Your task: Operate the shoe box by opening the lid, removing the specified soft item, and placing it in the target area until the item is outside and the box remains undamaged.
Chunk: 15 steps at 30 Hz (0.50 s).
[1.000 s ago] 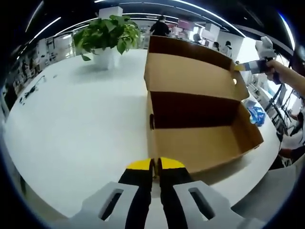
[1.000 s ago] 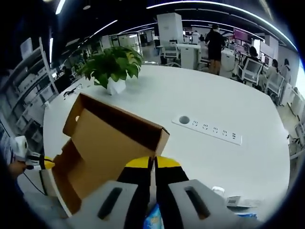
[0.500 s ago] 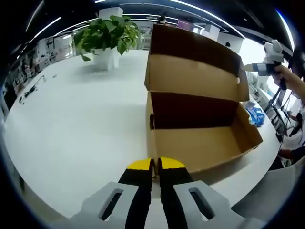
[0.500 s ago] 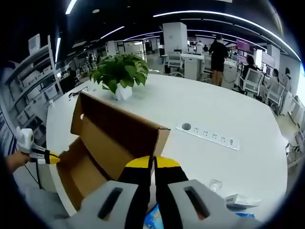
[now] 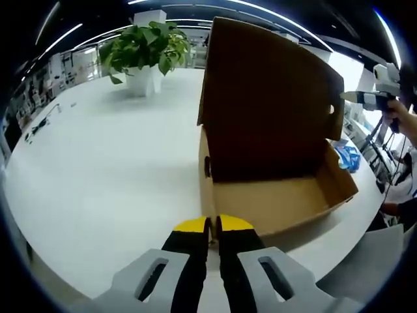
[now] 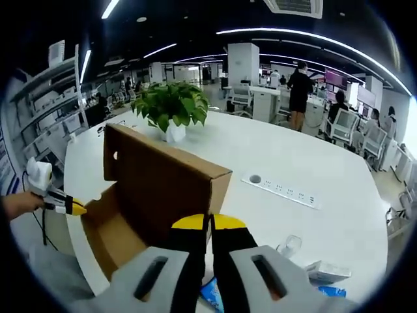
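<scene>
Lid raised, box interior partly hidden

The box is made of matt brown cardboard; the desk is finished in smooth, slightly glossy white.

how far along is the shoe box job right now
Done: the lid of the shoe box stands raised. In hand: the right gripper sits shut by the lid's edge; the left gripper is shut at the box's near corner. Left: no soft item has been lifted out; the inside looks bare.
</scene>
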Motion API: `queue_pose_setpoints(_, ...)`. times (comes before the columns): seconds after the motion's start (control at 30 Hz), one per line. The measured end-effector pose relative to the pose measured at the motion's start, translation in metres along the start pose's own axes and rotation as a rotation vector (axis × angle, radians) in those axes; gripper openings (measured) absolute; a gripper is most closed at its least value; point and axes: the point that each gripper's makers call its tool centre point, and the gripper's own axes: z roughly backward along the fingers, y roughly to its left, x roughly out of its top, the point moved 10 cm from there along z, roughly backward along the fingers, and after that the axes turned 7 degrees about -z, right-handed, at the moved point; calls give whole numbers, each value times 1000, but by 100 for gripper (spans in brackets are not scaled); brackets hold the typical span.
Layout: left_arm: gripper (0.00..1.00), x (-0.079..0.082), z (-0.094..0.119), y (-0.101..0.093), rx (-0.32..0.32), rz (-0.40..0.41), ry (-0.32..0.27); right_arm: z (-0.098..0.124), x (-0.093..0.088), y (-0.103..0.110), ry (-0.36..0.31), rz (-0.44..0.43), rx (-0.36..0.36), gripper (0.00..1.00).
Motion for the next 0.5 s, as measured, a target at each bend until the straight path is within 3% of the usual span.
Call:
queue_pose_setpoints(0.23,2,-1,0,0,1,-3,-11,13,-13,12,-43,15,-19,0)
queue_pose_setpoints(0.5,3,-3,0,1,-7,2,-33,25,-26,23,-82,-54,-35,1)
